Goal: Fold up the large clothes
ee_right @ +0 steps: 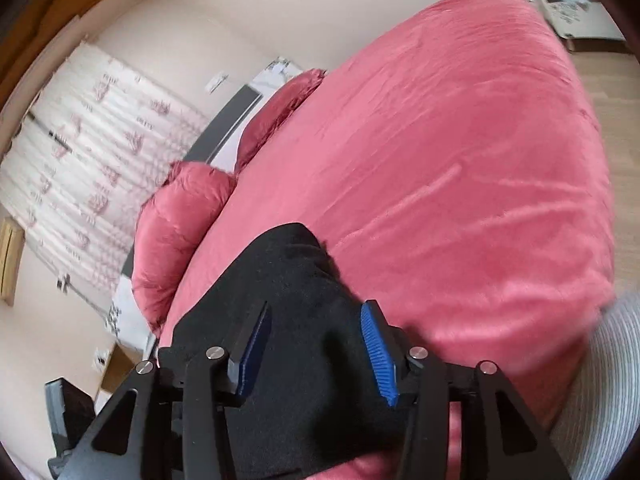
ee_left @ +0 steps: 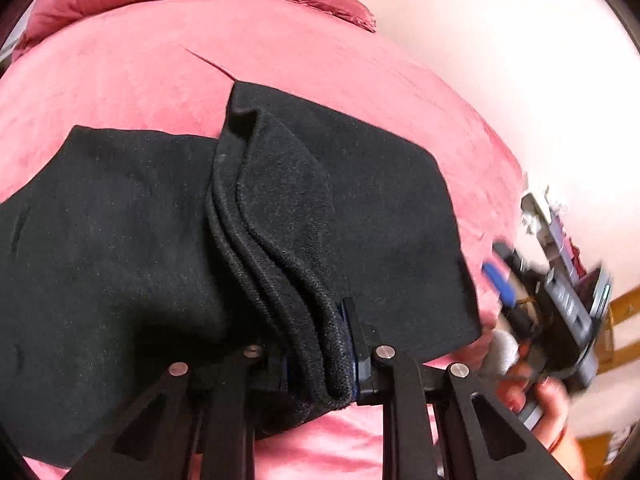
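Note:
A black garment [ee_left: 120,232] lies folded on the pink bed [ee_left: 152,72]. My left gripper [ee_left: 320,344] is shut on a bunched, ribbed edge of the black garment, several layers thick, at the near side of the bed. The right gripper [ee_left: 500,280] shows blurred at the right of the left wrist view, held by a hand beside the garment's right corner. In the right wrist view my right gripper [ee_right: 316,344] is open, its blue pads [ee_right: 378,356] apart above the black garment [ee_right: 288,280], not touching it as far as I can tell.
Two pink pillows [ee_right: 180,216] lie at the head of the bed [ee_right: 460,160]. A patterned curtain [ee_right: 80,140] hangs on the left wall. Wooden floor [ee_right: 616,92] and a grey rug [ee_right: 600,380] lie to the right of the bed.

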A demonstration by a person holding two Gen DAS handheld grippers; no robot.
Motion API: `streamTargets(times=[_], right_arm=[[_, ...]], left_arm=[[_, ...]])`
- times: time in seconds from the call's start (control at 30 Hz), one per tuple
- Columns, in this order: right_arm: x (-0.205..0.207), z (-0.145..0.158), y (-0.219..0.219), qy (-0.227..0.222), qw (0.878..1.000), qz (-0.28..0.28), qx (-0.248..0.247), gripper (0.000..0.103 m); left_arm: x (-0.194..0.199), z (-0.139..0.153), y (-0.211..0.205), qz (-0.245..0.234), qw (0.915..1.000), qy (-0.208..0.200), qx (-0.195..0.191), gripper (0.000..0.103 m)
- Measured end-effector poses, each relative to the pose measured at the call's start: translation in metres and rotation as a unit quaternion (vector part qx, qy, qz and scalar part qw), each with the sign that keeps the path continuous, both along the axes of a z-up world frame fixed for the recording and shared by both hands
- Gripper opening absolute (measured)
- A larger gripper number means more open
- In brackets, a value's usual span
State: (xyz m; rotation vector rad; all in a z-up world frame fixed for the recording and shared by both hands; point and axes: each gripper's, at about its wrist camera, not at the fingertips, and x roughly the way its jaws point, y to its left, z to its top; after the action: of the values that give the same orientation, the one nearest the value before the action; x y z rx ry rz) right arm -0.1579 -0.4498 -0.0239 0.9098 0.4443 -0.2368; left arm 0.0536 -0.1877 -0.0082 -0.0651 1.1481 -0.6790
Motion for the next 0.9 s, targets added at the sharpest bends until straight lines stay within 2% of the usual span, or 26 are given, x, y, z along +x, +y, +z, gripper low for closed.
streamTargets(times=[0.07,0.2,0.27,0.33,0.37,0.43,0.5,0.53,0.6,0.67,0.7,0.73,0.8,0.83,0.87,0.9], right_arm=[[0.025,0.011,-0.005,0.016,0.999,0.024,-0.029,0.049],[0.084,0.02,-0.019,0.087,0.994,0.04,-0.052,0.047],[0.112,0.014,-0.029,0.113,0.992,0.038,-0.034,0.032],[0.141,0.005,-0.031,0.13,0.989,0.065,-0.005,0.024],[0.15,0.004,-0.028,0.135,0.988,0.079,-0.002,0.022],[0.163,0.014,-0.018,0.136,0.985,0.101,-0.032,0.022],[0.169,0.024,-0.002,0.101,0.982,0.15,-0.057,0.022],[0.172,0.024,0.01,0.084,0.976,0.19,-0.061,0.024],[0.182,0.014,0.03,0.108,0.964,0.227,-0.09,0.03],[0.183,0.005,0.049,0.131,0.953,0.23,-0.148,0.03],[0.178,0.006,0.05,0.124,0.954,0.222,-0.157,0.031],[0.17,0.009,0.048,0.116,0.96,0.205,-0.151,0.034],[0.146,0.018,0.043,0.091,0.973,0.173,-0.127,0.038],[0.131,0.022,0.039,0.076,0.978,0.155,-0.121,0.04],[0.112,0.026,0.035,0.065,0.982,0.133,-0.121,0.04],[0.099,0.027,0.032,0.057,0.984,0.118,-0.121,0.04]], left_arm=[[0.005,-0.01,0.002,0.013,0.9997,0.019,-0.003,0.021],[0.019,-0.028,0.014,0.059,0.9944,0.07,-0.052,0.022],[0.018,-0.023,0.02,0.061,0.9953,0.047,-0.059,0.016],[0.008,-0.004,0.024,0.049,0.9961,0.008,-0.073,0.015],[-0.004,0.021,0.032,0.04,0.9923,-0.039,-0.11,0.015],[-0.031,0.06,0.044,0.01,0.9828,-0.119,-0.141,0.015],[-0.055,0.073,0.05,-0.02,0.9766,-0.172,-0.127,0.015],[-0.06,0.069,0.051,-0.029,0.9768,-0.18,-0.112,0.015],[-0.059,0.034,0.051,-0.029,0.986,-0.152,-0.062,0.016],[-0.051,-0.013,0.047,-0.018,0.9938,-0.11,-0.005,0.016],[-0.044,-0.037,0.048,-0.012,0.9965,-0.08,0.022,0.017],[-0.041,-0.048,0.049,-0.011,0.9982,-0.056,0.015,0.017],[-0.036,-0.047,0.057,0.01,0.9986,-0.045,-0.028,0.023],[-0.033,-0.043,0.058,0.015,0.998,-0.043,-0.045,0.038],[-0.029,-0.04,0.06,0.015,0.997,-0.036,-0.067,0.061],[-0.025,-0.038,0.063,0.018,0.9961,-0.032,-0.08,0.072]])
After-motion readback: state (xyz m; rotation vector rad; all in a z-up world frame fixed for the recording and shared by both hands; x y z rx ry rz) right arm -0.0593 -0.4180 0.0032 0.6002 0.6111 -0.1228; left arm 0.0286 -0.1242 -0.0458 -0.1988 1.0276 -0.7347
